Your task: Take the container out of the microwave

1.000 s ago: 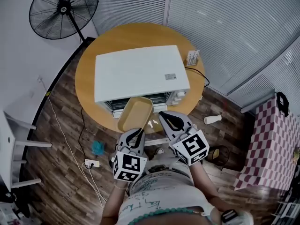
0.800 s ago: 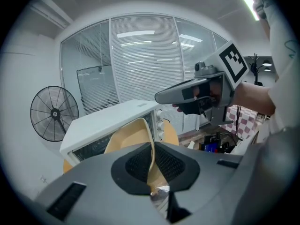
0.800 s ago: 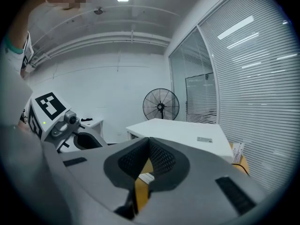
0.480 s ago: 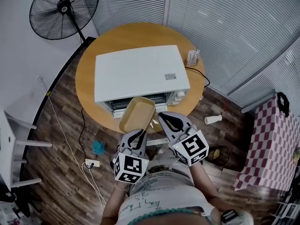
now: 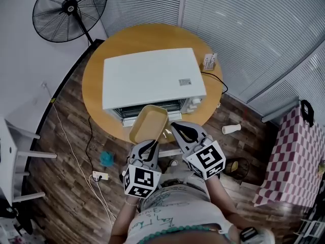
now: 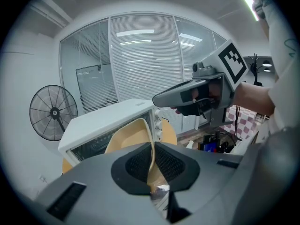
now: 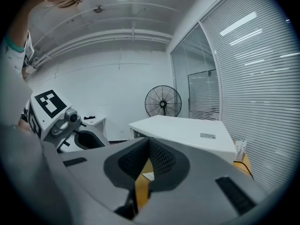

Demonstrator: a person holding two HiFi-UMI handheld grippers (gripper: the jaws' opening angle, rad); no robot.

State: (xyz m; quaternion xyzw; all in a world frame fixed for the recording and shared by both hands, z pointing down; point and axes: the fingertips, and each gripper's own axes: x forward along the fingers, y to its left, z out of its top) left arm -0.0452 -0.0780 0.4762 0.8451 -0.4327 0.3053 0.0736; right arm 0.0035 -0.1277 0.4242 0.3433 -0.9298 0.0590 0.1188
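A shallow yellow container (image 5: 149, 123) hangs in the air just in front of the white microwave's (image 5: 152, 78) open front. My left gripper (image 5: 151, 143) is shut on its near rim; in the left gripper view the thin rim (image 6: 151, 156) is pinched between the dark pads, and the container (image 6: 126, 137) tilts up toward the microwave (image 6: 105, 121). My right gripper (image 5: 175, 125) is right of the container and apart from it. It is shut with nothing in it, and its pads meet in the right gripper view (image 7: 148, 144).
The microwave stands on a round wooden table (image 5: 147, 37) with a small card (image 5: 208, 62) at its right edge. A standing fan (image 5: 68, 11) is at the far left. On the wooden floor lie a power strip (image 5: 99, 177), a blue object (image 5: 105, 159) and a white cup (image 5: 230, 129).
The container has swung slightly to the right and shows a wider face from above. Both grippers have kept their places.
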